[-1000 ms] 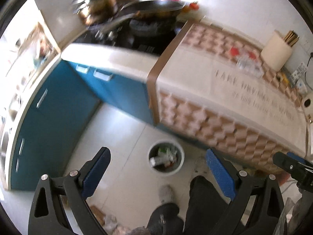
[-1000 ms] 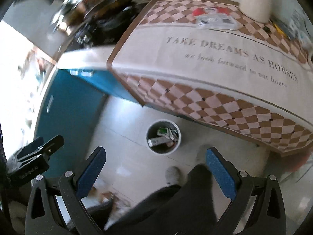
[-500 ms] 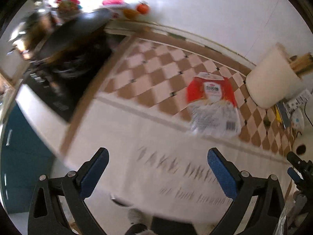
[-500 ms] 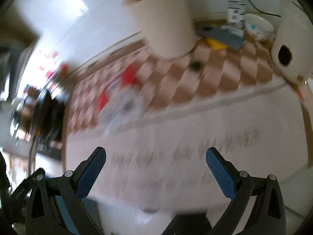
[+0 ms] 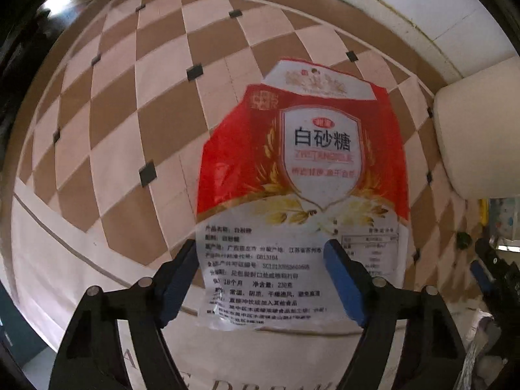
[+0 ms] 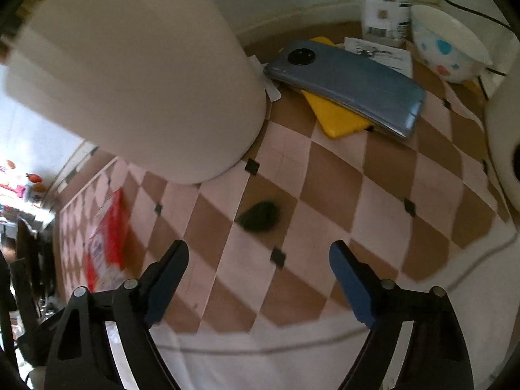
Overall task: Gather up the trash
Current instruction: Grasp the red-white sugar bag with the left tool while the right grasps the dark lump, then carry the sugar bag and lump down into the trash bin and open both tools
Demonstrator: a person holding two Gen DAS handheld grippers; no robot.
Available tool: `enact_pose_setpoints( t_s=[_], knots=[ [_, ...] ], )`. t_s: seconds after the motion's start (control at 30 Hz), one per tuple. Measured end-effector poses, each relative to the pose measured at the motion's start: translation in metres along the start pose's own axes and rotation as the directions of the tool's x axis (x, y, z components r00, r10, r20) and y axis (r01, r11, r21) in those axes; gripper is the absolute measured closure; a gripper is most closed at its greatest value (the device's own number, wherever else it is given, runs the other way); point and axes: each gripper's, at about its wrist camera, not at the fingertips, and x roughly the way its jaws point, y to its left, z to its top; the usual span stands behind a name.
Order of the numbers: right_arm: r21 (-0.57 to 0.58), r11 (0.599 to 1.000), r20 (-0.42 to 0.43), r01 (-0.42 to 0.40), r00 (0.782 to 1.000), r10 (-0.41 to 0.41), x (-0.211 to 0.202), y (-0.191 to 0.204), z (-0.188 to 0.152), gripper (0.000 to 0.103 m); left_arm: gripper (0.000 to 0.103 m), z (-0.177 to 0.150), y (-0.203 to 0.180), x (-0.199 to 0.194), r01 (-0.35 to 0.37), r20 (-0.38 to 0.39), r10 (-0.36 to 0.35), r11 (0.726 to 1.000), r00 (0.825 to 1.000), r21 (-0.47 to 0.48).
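An empty red and white sugar bag (image 5: 302,178) lies flat on the checkered counter cloth (image 5: 130,123). My left gripper (image 5: 261,279) is open, its blue fingers straddling the bag's near printed end just above it. In the right wrist view the same bag (image 6: 107,243) lies at the far left. A small dark green scrap (image 6: 260,216) lies on the cloth (image 6: 341,195) ahead of my right gripper (image 6: 260,279), which is open and empty.
A tall white holder (image 6: 136,74) stands behind the scrap; it also shows in the left wrist view (image 5: 477,130). A grey phone (image 6: 347,84) lies on a yellow case (image 6: 334,117). A spotted bowl (image 6: 448,45), a carton (image 6: 386,3) and a white appliance (image 6: 503,130) stand at the right.
Both grippers have swung up from the floor bin to the countertop and moved in close. The left now straddles the sugar bag; the right faces the dark scrap.
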Motion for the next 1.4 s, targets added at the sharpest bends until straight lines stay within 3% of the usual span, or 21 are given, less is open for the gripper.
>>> enact_pose_setpoints(
  t_s=[0.07, 0.1, 0.13, 0.17, 0.2, 0.23, 0.37, 0.63, 0.77, 1.13, 1.4],
  knots=[
    [-0.015, 1.000, 0.001, 0.010, 1.000, -0.010, 0.012, 0.004, 0.005, 0.028, 0.048, 0.000, -0.005, 0.000, -0.045, 0.019, 0.045, 0.999, 0.999, 0.014],
    [-0.026, 1.000, 0.006, 0.016, 1.000, -0.015, 0.019, 0.007, 0.007, 0.031, 0.063, 0.000, -0.005, -0.001, -0.070, 0.032, 0.070, 0.997, 0.997, 0.010],
    [-0.039, 0.999, 0.009, 0.030, 1.000, -0.029, 0.023, 0.010, 0.006, 0.044, 0.085, 0.000, -0.005, -0.001, -0.080, 0.036, 0.080, 0.997, 0.996, 0.008],
    [-0.060, 0.997, 0.010, 0.049, 0.999, -0.049, 0.029, 0.014, 0.007, 0.062, 0.092, 0.000, -0.004, -0.002, -0.091, 0.038, 0.091, 0.996, 0.995, 0.008],
    [-0.080, 0.993, 0.034, 0.082, 0.996, -0.080, 0.030, 0.017, 0.006, 0.070, 0.095, 0.000, -0.002, -0.003, -0.090, 0.040, 0.090, 0.996, 0.995, 0.003],
    [-0.101, 0.991, 0.052, 0.091, 0.995, -0.086, 0.030, 0.021, 0.005, 0.074, 0.096, 0.000, -0.001, -0.004, -0.085, 0.041, 0.085, 0.996, 0.995, 0.001],
    [-0.120, 0.991, 0.055, 0.065, 0.997, -0.059, 0.028, 0.027, -0.002, 0.075, 0.099, -0.004, 0.004, -0.022, -0.061, 0.083, 0.062, 0.998, 0.995, -0.010],
    [-0.156, 0.978, 0.017, -0.135, 0.990, 0.139, 0.001, 0.060, -0.035, 0.075, 0.102, -0.011, 0.019, -0.071, -0.040, 0.187, 0.040, 0.999, 0.981, -0.005],
    [-0.194, 0.964, -0.010, -0.183, 0.983, 0.185, 0.001, 0.082, -0.042, 0.075, 0.103, -0.012, 0.019, -0.098, -0.054, 0.240, 0.051, 0.999, 0.969, 0.005],
    [-0.260, 0.942, 0.010, -0.211, 0.975, 0.221, -0.039, 0.102, -0.060, 0.076, 0.103, -0.022, 0.038, -0.168, -0.073, 0.392, 0.066, 0.997, 0.918, 0.002],
    [-0.329, 0.921, 0.050, -0.210, 0.970, 0.239, -0.095, 0.119, -0.096, 0.076, 0.103, -0.077, 0.075, -0.220, -0.099, 0.476, 0.090, 0.995, 0.875, -0.008]
  ],
)
